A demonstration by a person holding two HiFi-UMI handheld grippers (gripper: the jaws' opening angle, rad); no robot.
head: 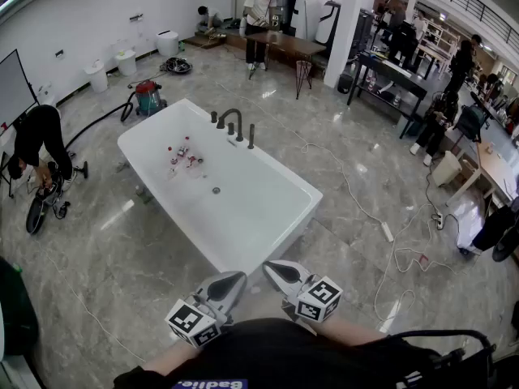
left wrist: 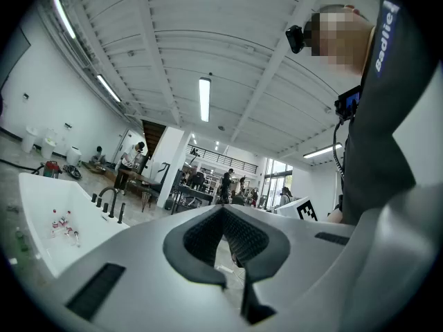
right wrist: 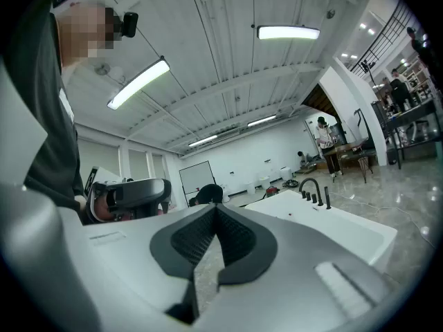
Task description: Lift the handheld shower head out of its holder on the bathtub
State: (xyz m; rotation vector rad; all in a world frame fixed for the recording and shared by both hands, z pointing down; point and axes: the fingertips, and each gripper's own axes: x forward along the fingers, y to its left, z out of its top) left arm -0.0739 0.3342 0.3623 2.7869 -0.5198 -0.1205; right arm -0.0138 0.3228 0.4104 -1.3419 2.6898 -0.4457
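A white bathtub (head: 280,186) stands in the middle of the marble floor. On its far rim is a black tap set: a curved spout (head: 229,118), small knobs, and the slim upright handheld shower head (head: 250,136) in its holder at the right end. The shower head also shows small in the left gripper view (left wrist: 121,213) and the right gripper view (right wrist: 327,198). My left gripper (head: 236,280) and right gripper (head: 270,267) are held side by side near my body, short of the tub's near end. Both are shut and hold nothing (left wrist: 223,209) (right wrist: 216,208).
Small red-and-white items (head: 182,152) lie inside the tub near the drain (head: 216,190). A red vacuum (head: 148,97) with its hose sits left of the tub, where a person (head: 36,136) bends over. White cables (head: 389,237) trail on the right. Tables and people fill the back.
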